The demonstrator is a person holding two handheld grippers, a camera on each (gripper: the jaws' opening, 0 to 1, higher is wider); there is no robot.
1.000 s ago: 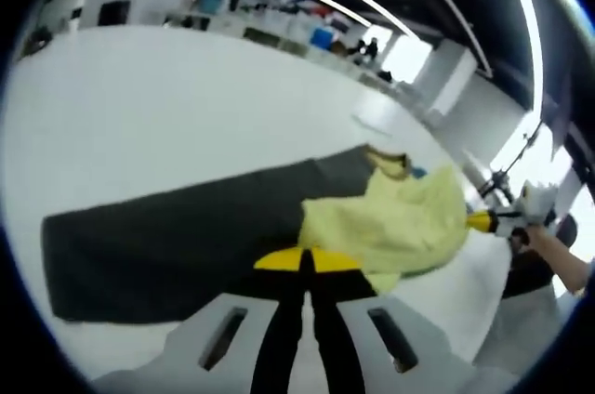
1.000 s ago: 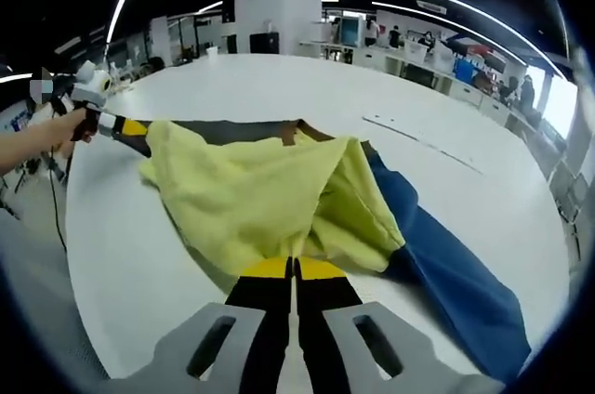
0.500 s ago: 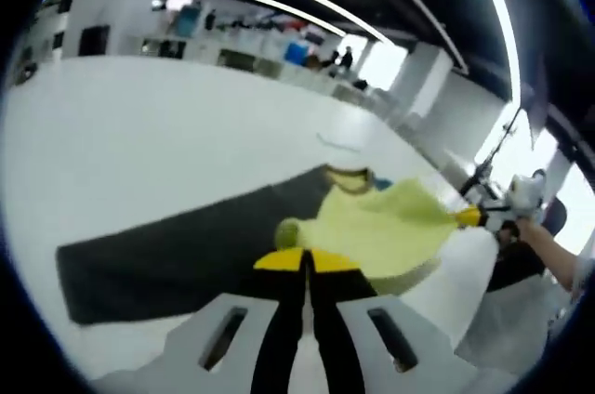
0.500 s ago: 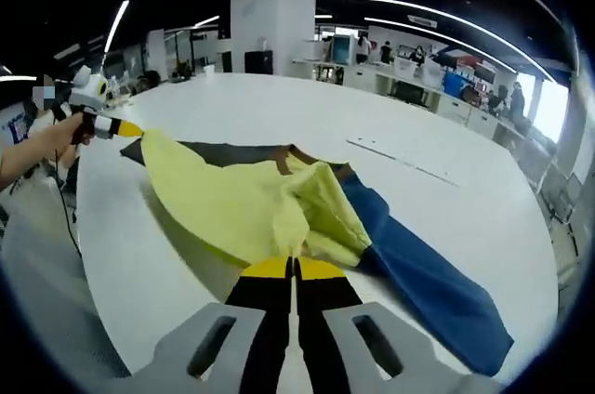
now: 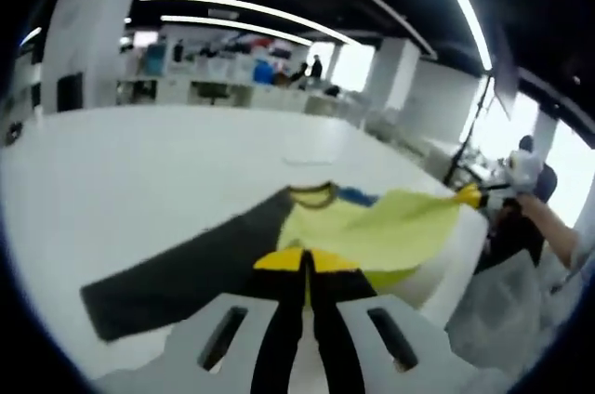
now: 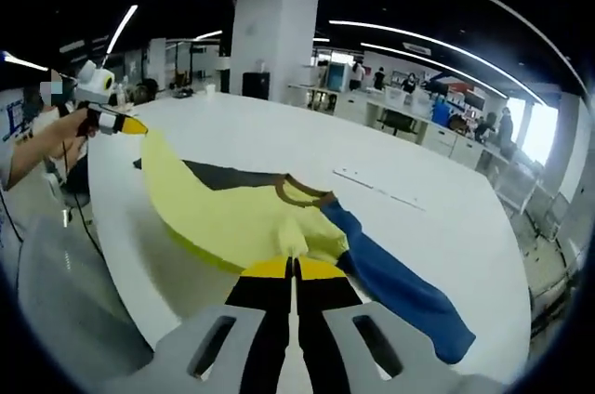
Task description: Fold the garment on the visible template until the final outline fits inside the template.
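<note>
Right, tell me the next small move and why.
Probably carry the yellow panel across and lower it flat onto the table: both grippers, left and right, are shut on its edge, holding it stretched above the dark sleeve.

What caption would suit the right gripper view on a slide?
Two claws hold a yellow garment stretched above a white table.

Long strip lights (image 6: 428,36) on the dark ceiling make the room bright. The white table (image 6: 279,148) shines back pale and flat, with hardly any shadows on it. A window (image 5: 572,171) glares white in my left gripper view, which looks soft and smeary. My right gripper view is sharper. Straight lines bend near both edges.
</note>
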